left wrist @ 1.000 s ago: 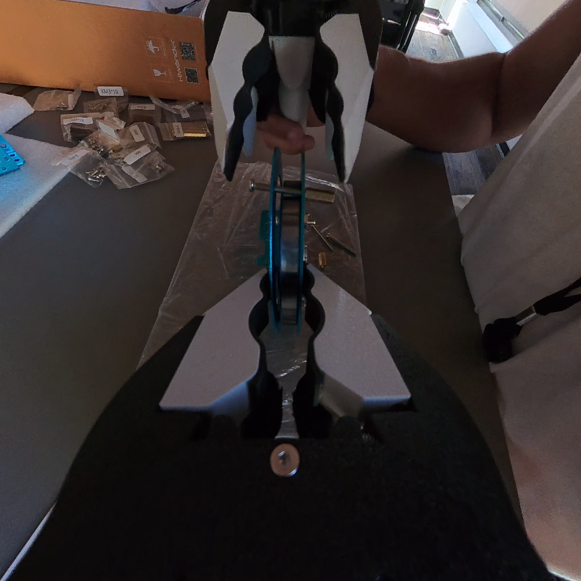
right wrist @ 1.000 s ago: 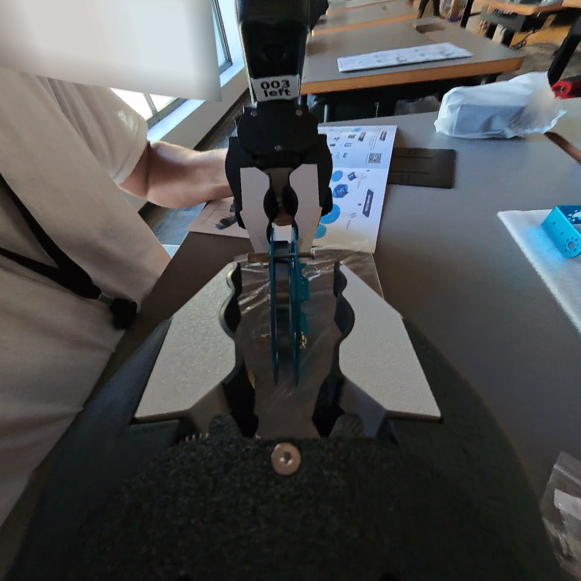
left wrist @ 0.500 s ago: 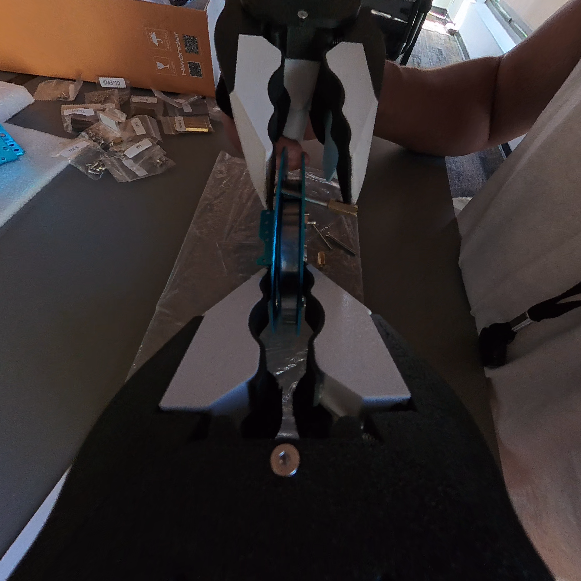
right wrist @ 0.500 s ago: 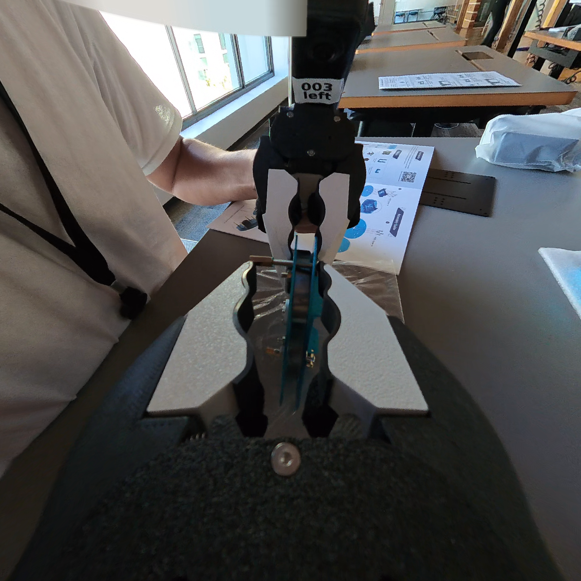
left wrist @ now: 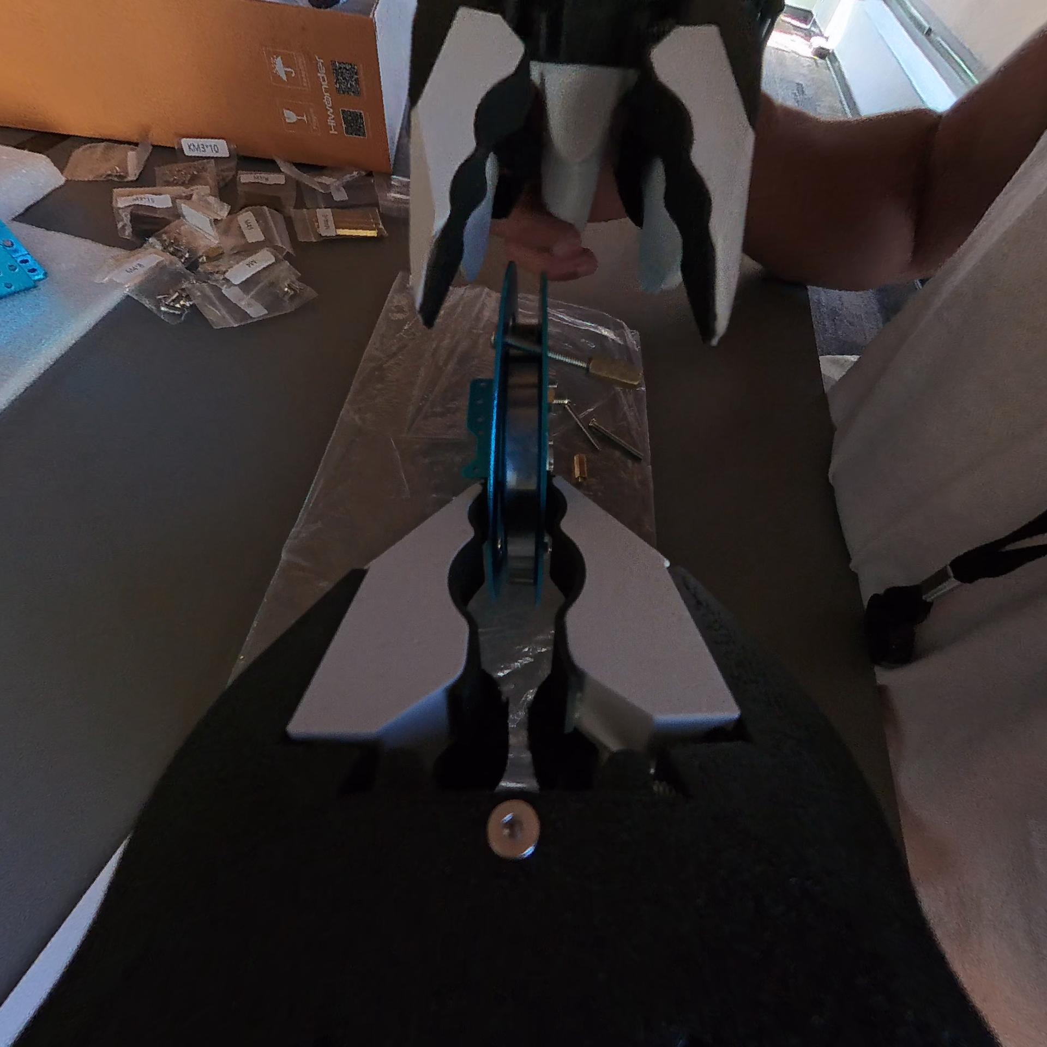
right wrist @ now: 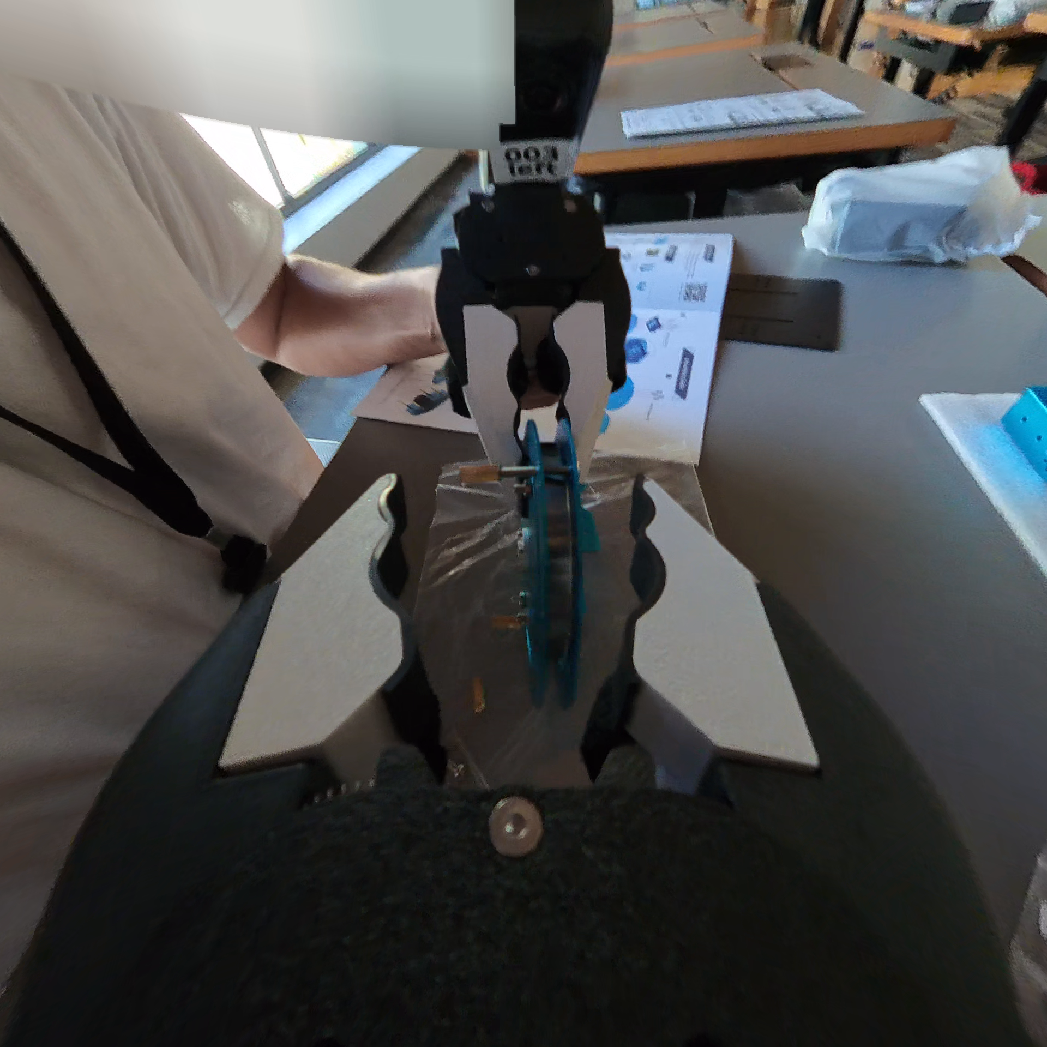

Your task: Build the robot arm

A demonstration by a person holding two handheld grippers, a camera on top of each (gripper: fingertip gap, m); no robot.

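Left hand-held gripper point(left wrist: 518, 544): jaws closed on near edge of blue disc pair point(left wrist: 520, 430), held upright at frame centre above plastic sheet point(left wrist: 362, 453) on desk point(left wrist: 141, 453).
Right hand-held gripper point(right wrist: 518, 566): jaws wide, disc pair between, untouched.
Long bolt point(left wrist: 538, 348) through discs, brass standoff point(left wrist: 614, 371) on its end.
Loose screws point(left wrist: 609, 433) lie on sheet.

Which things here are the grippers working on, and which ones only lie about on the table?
In hand:
- blue two-disc assembly, clamped by the left gripper
- its long screw with brass standoff
- right gripper, open around the discs' far end, not touching

Lying about:
- loose screws
- clear plastic sheet
- hardware bags
- orange box
- leaflet
- black plate
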